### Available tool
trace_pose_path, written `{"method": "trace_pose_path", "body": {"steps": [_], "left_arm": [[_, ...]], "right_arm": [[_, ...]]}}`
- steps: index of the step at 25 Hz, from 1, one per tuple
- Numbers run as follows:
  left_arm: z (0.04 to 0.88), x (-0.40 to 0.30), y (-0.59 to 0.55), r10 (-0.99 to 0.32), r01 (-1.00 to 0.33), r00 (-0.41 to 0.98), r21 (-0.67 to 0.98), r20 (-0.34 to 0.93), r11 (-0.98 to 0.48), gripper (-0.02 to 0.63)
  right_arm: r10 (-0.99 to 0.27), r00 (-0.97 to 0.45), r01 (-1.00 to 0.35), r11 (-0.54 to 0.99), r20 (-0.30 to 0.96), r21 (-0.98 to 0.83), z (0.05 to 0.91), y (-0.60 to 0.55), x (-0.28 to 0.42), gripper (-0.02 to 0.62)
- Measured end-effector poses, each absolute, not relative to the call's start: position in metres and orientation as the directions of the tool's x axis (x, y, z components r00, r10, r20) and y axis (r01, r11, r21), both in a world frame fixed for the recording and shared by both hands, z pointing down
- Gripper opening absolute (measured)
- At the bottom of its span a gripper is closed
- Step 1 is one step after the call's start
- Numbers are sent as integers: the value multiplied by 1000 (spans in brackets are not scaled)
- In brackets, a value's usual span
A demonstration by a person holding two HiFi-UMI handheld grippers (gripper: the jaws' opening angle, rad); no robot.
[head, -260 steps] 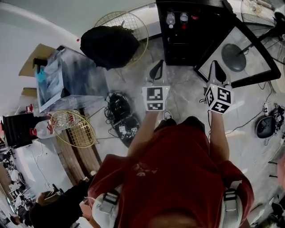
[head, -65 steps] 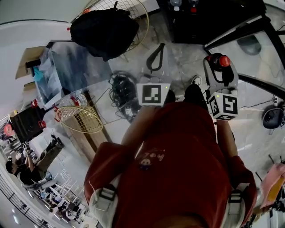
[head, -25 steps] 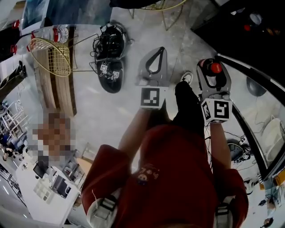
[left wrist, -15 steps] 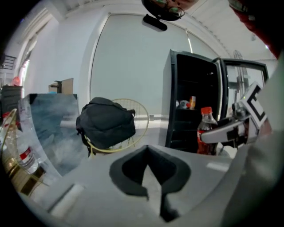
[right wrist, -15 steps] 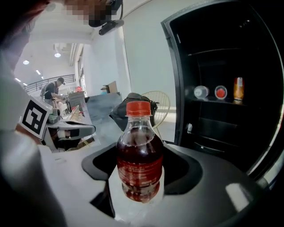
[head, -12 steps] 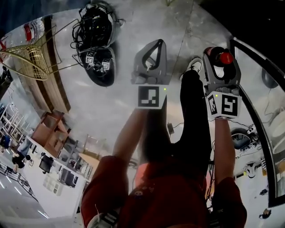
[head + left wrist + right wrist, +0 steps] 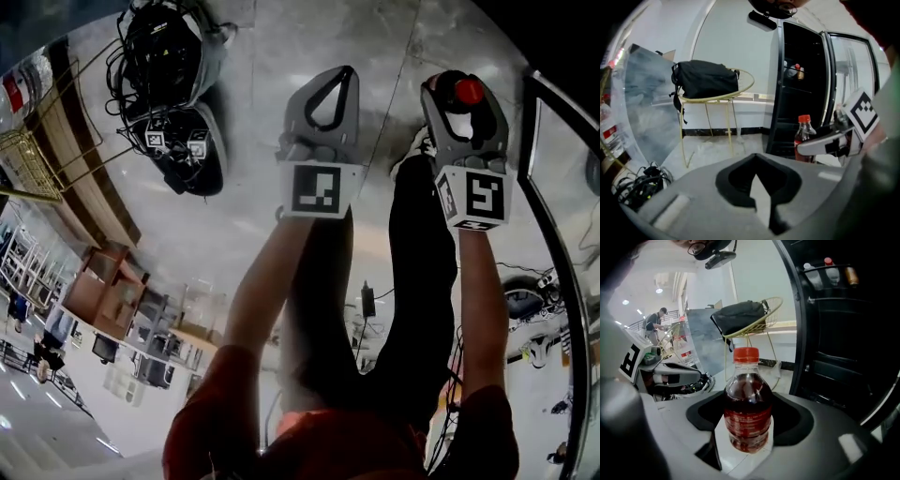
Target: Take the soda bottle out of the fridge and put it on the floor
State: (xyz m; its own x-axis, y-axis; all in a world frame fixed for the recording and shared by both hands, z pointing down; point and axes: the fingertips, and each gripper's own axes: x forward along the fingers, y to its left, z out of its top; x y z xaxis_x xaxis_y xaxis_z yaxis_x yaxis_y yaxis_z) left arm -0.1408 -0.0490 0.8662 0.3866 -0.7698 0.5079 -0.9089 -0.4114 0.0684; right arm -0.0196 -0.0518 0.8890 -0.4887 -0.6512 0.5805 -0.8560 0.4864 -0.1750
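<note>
The soda bottle [image 7: 747, 404], dark cola with a red cap and red label, stands upright between the jaws of my right gripper [image 7: 746, 434], which is shut on its body. In the head view its red cap [image 7: 469, 91] shows at the tip of the right gripper [image 7: 454, 94], above the pale floor. My left gripper [image 7: 343, 73] is shut with nothing in it, a little to the left at the same height. The left gripper view shows the bottle [image 7: 805, 138] in front of the open black fridge [image 7: 801, 93].
The fridge [image 7: 843, 343] has bottles on its top shelf [image 7: 828, 270]; its glass door frame [image 7: 555, 206] runs down the right. Black gear with cables [image 7: 173, 84] lies to the left. A black bag sits on a gold wire chair [image 7: 705, 79]. The person's dark-trousered leg [image 7: 422, 281] stands between my arms.
The person has bent further over, so both grippers look larger and sit higher in the head view. The bottle stays in the right gripper; the left stays shut.
</note>
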Motion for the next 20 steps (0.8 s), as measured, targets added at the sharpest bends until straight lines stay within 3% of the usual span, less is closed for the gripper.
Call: {"method": "trace_pose_path", "body": {"steps": [10, 20], "left_arm": [[1020, -140, -37, -777, -913, 379, 66, 503, -402, 0], [1081, -147, -39, -752, -920, 368, 95, 547, -381, 0]], "right_arm": [[-619, -486, -838, 531, 617, -127, 1049, -51, -29, 302], [-529, -510, -801, 580, 679, -150, 1131, -41, -40, 302]]}}
